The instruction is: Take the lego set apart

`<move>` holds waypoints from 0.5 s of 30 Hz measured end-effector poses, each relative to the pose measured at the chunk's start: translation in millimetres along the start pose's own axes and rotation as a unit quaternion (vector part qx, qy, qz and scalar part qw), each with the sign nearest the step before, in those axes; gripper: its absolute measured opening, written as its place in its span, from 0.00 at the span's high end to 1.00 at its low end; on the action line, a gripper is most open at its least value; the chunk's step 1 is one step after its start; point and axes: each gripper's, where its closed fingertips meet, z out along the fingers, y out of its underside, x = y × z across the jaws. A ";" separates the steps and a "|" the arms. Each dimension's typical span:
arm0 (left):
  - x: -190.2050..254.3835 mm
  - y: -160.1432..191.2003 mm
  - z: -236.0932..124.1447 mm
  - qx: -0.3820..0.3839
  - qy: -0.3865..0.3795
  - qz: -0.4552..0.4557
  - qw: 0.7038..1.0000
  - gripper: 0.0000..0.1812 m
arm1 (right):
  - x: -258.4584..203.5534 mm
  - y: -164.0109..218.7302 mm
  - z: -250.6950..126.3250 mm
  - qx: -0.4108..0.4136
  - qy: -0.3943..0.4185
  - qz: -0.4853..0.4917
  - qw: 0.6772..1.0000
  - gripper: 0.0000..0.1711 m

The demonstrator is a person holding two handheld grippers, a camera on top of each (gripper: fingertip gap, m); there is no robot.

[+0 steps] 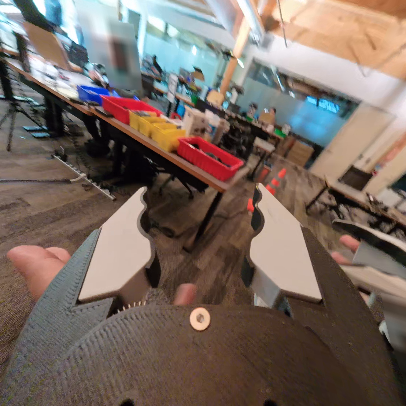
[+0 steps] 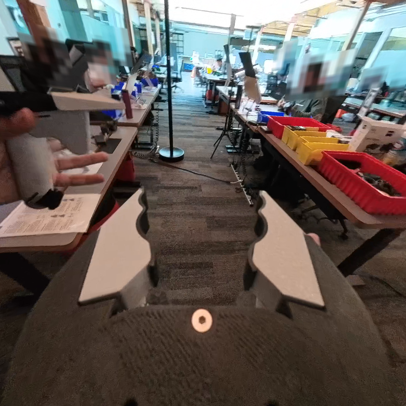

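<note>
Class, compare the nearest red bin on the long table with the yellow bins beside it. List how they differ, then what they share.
1. Colour: the red bin is red; the yellow bins are yellow.
2. Size: the red bin looks clearly wider than any single yellow bin.
3. Position: the red bin sits at the table's near end; the yellow bins stand in a row behind it.

Shared: all are open-topped bins along the same table edge.

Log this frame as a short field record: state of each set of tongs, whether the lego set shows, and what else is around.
left tongs: open, empty, held in the air above carpet
right tongs: open, empty, aimed down an aisle
lego set: not visible in either view
nearest red bin: on the long table, right of the aisle
yellow bins: in a row behind it
paper sheet: on the left desk
</note>
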 end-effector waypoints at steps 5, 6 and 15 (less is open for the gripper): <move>-33.7 -9.4 35.4 0.018 -0.025 0.042 0.999 0.55 | -9.9 -17.1 66.5 0.036 -0.148 -0.044 0.987 0.47; -41.1 -10.6 38.0 0.010 -0.047 0.046 0.998 0.53 | -11.8 -18.4 82.9 0.028 -0.178 -0.041 0.983 0.47; -86.2 0.3 31.7 0.107 -0.270 0.056 0.955 1.00 | -20.9 -30.3 196.7 0.103 -0.525 -0.048 0.844 1.00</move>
